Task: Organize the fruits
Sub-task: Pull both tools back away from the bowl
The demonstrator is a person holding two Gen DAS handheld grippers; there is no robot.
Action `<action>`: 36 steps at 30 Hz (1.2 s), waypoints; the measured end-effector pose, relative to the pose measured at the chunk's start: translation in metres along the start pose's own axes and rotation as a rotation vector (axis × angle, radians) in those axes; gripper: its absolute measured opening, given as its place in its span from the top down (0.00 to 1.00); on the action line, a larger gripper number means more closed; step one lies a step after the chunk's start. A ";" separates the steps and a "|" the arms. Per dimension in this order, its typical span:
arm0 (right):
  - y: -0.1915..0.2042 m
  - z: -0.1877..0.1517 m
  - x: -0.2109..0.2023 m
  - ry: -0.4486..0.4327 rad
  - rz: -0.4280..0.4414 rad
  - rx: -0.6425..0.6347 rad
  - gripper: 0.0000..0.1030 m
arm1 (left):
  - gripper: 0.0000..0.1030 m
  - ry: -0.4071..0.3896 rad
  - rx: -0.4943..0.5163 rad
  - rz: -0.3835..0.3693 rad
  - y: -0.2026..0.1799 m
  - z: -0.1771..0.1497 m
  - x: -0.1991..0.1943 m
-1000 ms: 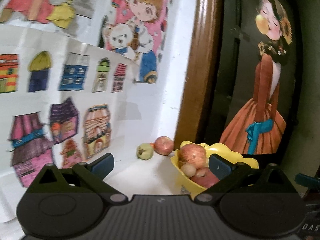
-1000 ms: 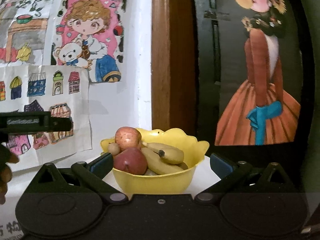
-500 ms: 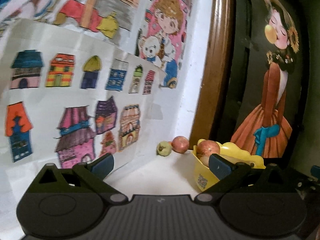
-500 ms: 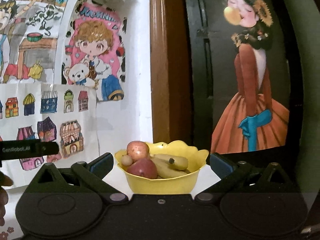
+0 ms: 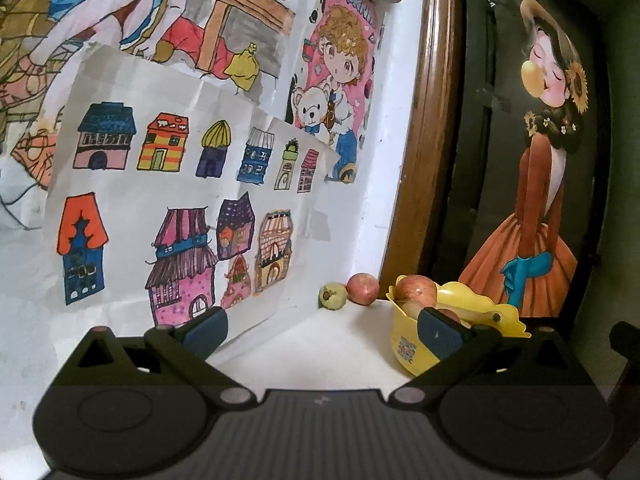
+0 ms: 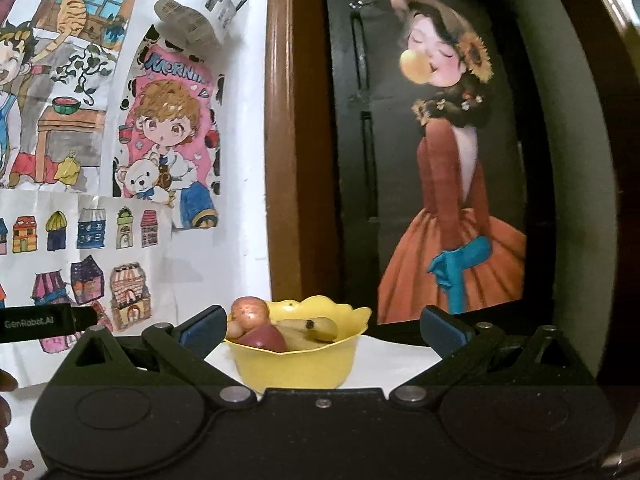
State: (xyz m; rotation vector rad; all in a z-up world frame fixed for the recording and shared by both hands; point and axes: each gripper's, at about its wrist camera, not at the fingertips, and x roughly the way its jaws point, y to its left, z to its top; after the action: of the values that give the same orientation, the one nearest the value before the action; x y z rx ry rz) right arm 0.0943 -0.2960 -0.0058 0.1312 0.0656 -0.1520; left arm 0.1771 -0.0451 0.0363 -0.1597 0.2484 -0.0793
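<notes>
A yellow scalloped bowl stands on the white table and holds red apples, bananas and a small round fruit. The same yellow bowl shows at the right of the left wrist view, partly behind the right finger. Behind it, against the wall, lie a loose red apple and a greenish fruit. My left gripper is open and empty, well short of the fruit. My right gripper is open and empty, with the bowl between and beyond its fingers.
Coloured drawings hang on the white wall to the left. A brown wooden frame and a dark panel with a picture of a girl in an orange dress rise behind the bowl. A white holder hangs high on the wall.
Both grippers have drawn back from the bowl, which now looks smaller and farther away. Both stay open and empty. The fruit has not moved.
</notes>
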 end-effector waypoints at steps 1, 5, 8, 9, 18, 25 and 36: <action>0.000 -0.001 -0.003 -0.005 -0.009 -0.002 0.01 | 0.00 0.001 -0.001 -0.003 0.001 -0.001 -0.002; 0.001 -0.003 -0.013 -0.017 -0.032 -0.005 0.01 | 0.00 0.003 -0.020 -0.002 0.006 -0.006 -0.007; -0.001 -0.006 -0.020 -0.022 -0.046 0.011 0.01 | 0.00 0.007 -0.032 -0.004 0.011 -0.011 -0.009; -0.001 -0.007 -0.021 -0.018 -0.050 0.017 0.01 | 0.00 0.009 -0.034 -0.004 0.012 -0.012 -0.010; -0.001 -0.017 -0.032 0.007 -0.063 0.055 0.01 | 0.00 -0.008 -0.027 -0.017 0.014 -0.019 -0.030; 0.001 -0.026 -0.051 -0.012 -0.072 0.082 0.01 | 0.00 -0.033 0.006 -0.026 0.010 -0.029 -0.055; 0.011 -0.029 -0.075 -0.015 -0.026 0.086 0.01 | 0.00 -0.018 -0.025 0.027 0.025 -0.036 -0.086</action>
State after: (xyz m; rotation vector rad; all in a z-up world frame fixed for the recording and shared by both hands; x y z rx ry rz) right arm 0.0200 -0.2701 -0.0275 0.2146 0.0461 -0.1815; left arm 0.0862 -0.0175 0.0183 -0.1819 0.2336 -0.0482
